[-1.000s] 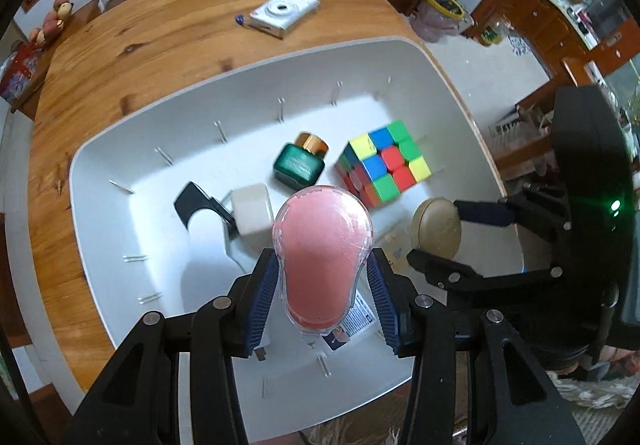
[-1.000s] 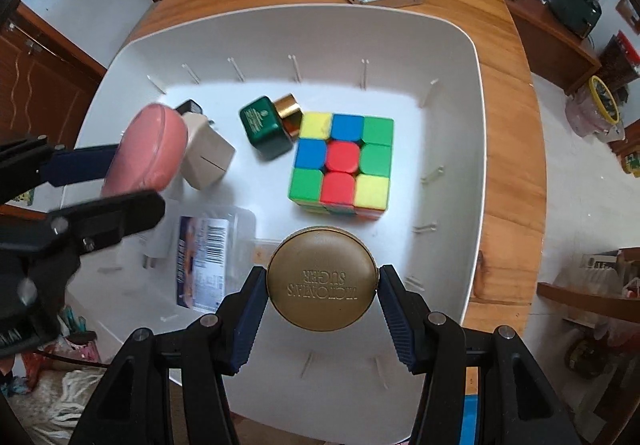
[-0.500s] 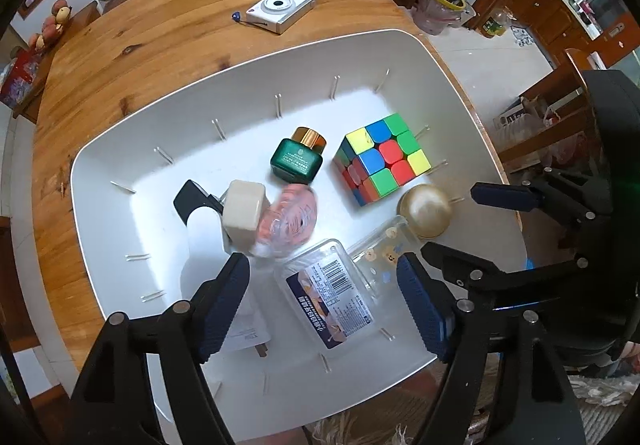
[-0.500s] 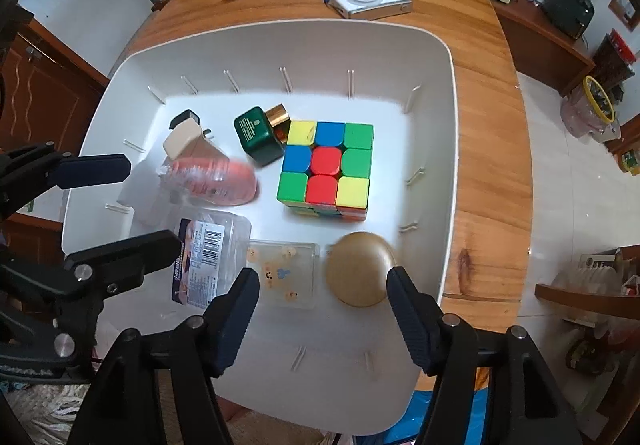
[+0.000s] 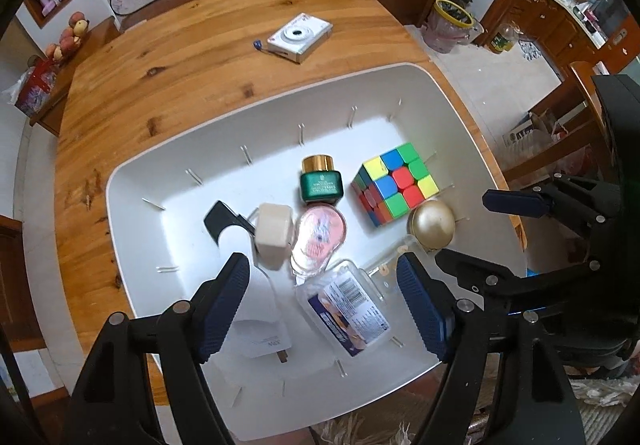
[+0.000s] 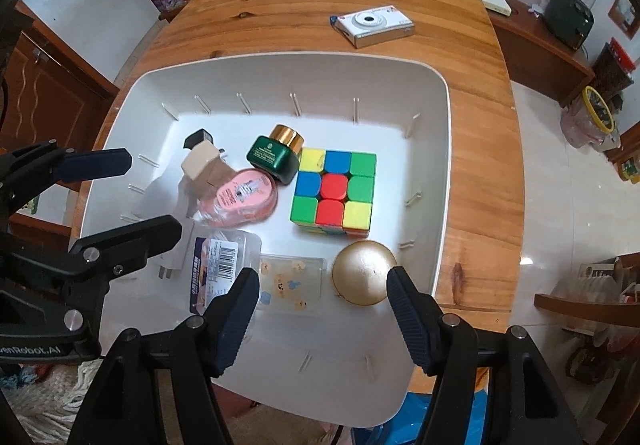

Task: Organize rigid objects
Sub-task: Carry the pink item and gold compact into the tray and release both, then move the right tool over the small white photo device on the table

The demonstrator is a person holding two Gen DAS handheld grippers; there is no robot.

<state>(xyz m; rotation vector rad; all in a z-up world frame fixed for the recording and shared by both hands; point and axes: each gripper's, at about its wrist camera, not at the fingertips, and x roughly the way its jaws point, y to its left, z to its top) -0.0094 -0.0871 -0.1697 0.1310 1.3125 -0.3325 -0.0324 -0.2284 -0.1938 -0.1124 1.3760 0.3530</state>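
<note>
A white bin [image 5: 168, 173] [image 6: 440, 133] on the wooden table holds a Rubik's cube [image 5: 394, 183] [image 6: 334, 191], a green jar with a gold cap [image 5: 320, 181] [image 6: 276, 155], a pink case [image 5: 320, 237] [image 6: 242, 199], a gold round tin [image 5: 432, 223] [image 6: 362, 271], a beige charger [image 5: 274, 231] [image 6: 202, 165] and two clear plastic boxes [image 5: 346, 311] [image 6: 290, 283]. My left gripper [image 5: 324, 313] is open and empty above the bin's near side. My right gripper [image 6: 322, 315] is open and empty, just behind the gold tin.
A white instant camera [image 5: 300, 37] [image 6: 374, 25] lies on the table [image 5: 180, 65] beyond the bin. A white plug [image 5: 260, 329] and a black adapter [image 5: 220, 219] lie in the bin's left part. Cabinets, a bin and chairs stand around the table.
The left gripper let go of the pink case and the right let go of the gold tin; both now lie in the bin. Both grippers opened and pulled back upward.
</note>
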